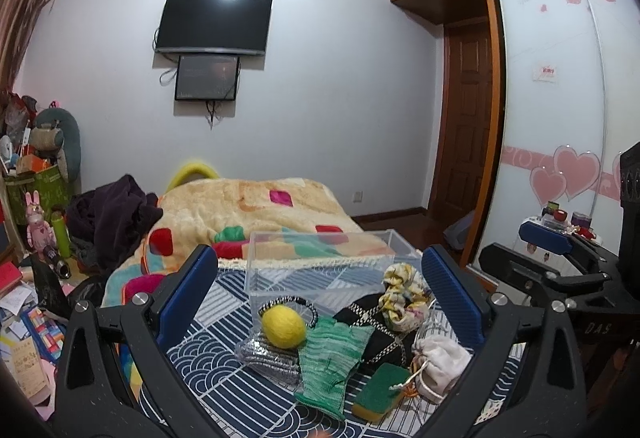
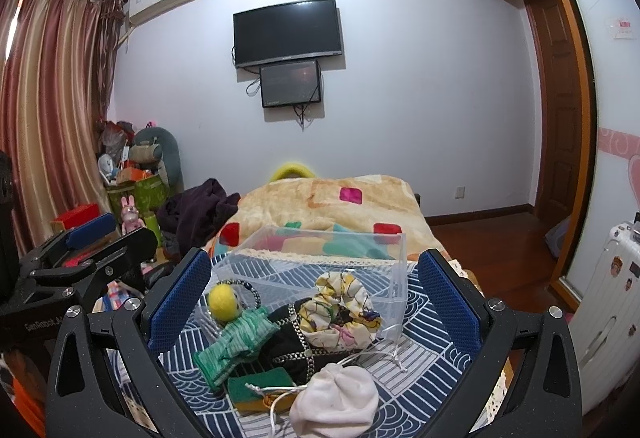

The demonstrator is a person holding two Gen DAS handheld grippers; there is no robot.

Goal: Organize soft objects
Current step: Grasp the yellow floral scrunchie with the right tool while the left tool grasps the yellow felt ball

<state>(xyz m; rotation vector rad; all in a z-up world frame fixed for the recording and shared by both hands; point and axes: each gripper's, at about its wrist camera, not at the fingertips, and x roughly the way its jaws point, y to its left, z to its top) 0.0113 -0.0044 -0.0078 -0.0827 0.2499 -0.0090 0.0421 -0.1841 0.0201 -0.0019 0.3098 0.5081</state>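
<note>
On a blue patterned cloth (image 1: 224, 366) lie soft things: a yellow felt ball (image 1: 283, 327) (image 2: 224, 301), a green knit cloth (image 1: 334, 352) (image 2: 236, 338), a floral scrunchie (image 1: 402, 296) (image 2: 340, 312), a black chained pouch (image 1: 380, 334) (image 2: 292, 342), a green-yellow sponge (image 1: 380, 390) (image 2: 260, 388) and a white drawstring pouch (image 1: 438, 362) (image 2: 336, 400). A clear plastic box (image 1: 320, 262) (image 2: 320, 258) stands behind them. My left gripper (image 1: 320, 298) and right gripper (image 2: 316, 302) are open and empty, hovering before the pile.
A folded plush blanket (image 1: 256, 210) lies beyond the box. Dark clothes (image 1: 112, 214) and clutter (image 1: 36, 198) sit on the left. A wardrobe (image 1: 552, 98) and a white suitcase (image 2: 612, 298) stand on the right.
</note>
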